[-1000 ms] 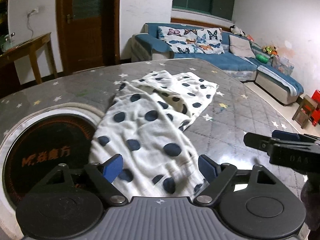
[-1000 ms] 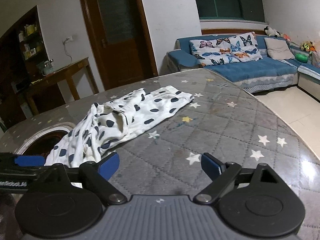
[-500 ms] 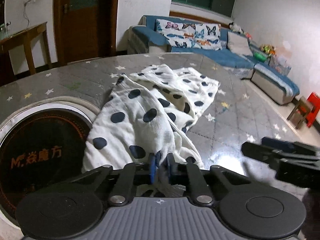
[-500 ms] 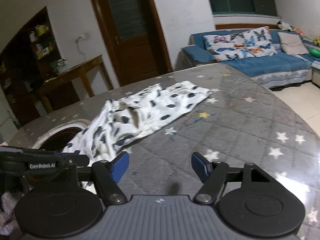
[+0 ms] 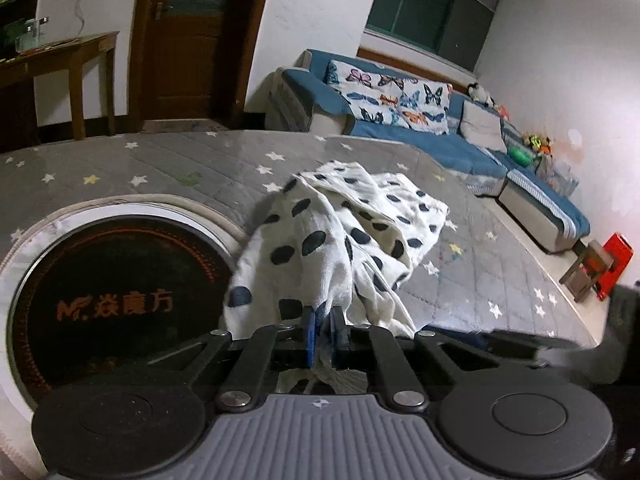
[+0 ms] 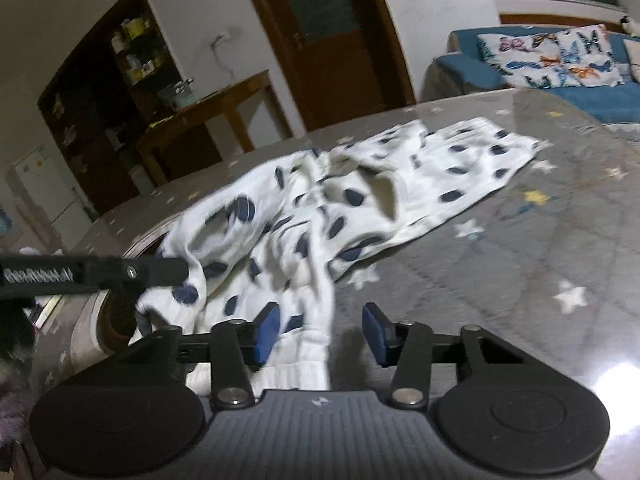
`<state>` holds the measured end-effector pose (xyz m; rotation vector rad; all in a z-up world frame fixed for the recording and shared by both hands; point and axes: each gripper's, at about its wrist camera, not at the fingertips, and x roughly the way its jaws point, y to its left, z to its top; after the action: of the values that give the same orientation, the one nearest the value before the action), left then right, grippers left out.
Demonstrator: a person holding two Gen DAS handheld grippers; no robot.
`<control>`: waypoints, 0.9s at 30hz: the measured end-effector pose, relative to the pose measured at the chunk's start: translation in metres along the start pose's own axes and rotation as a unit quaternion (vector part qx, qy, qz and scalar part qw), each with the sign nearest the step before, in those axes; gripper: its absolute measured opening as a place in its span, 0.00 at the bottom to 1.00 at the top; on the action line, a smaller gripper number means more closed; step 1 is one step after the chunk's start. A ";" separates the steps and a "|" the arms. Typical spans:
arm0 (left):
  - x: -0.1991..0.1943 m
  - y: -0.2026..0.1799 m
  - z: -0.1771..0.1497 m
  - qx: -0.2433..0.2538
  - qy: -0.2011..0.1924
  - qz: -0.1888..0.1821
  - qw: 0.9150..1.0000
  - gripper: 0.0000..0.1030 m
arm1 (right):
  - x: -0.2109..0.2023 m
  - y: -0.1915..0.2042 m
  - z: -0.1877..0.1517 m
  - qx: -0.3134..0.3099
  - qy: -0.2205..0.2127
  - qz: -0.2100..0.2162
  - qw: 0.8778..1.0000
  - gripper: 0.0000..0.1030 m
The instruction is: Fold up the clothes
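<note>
A white garment with dark blue dots (image 5: 340, 236) lies rumpled on the grey star-patterned table (image 5: 500, 280). My left gripper (image 5: 323, 330) is shut on the garment's near edge and lifts it into a ridge. In the right wrist view the garment (image 6: 360, 200) stretches from the far right toward me. My right gripper (image 6: 320, 330) is open, its jaws partly closed around the near hem, with cloth lying between them. The left gripper (image 6: 160, 272) shows there at the left, pinching the cloth.
A round black inset with orange lettering (image 5: 116, 300) sits in the table at the left, partly under the garment. A blue sofa (image 5: 420, 128), a wooden side table (image 5: 60, 64) and a door (image 5: 192, 40) stand beyond. The table edge (image 5: 568, 300) curves at the right.
My left gripper closed on the garment's near edge and lifted it. My right gripper moved left over the near hem, and its jaws narrowed.
</note>
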<state>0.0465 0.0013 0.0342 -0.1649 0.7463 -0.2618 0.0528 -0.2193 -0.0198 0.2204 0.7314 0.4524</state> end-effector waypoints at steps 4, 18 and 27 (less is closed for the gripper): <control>-0.012 0.012 0.003 -0.011 -0.010 0.008 1.000 0.07 | 0.003 0.006 -0.005 -0.006 0.004 0.008 1.000 0.18; -0.050 0.042 -0.009 -0.038 -0.011 0.011 0.999 0.06 | -0.078 0.017 -0.010 -0.033 -0.036 0.026 0.998 0.06; -0.078 0.036 -0.060 -0.010 0.030 -0.008 0.999 0.05 | -0.141 0.017 -0.040 -0.045 -0.015 0.021 0.999 0.06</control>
<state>-0.0434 0.0553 0.0330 -0.1835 0.8067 -0.2763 -0.0723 -0.2690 0.0400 0.1576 0.6771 0.5199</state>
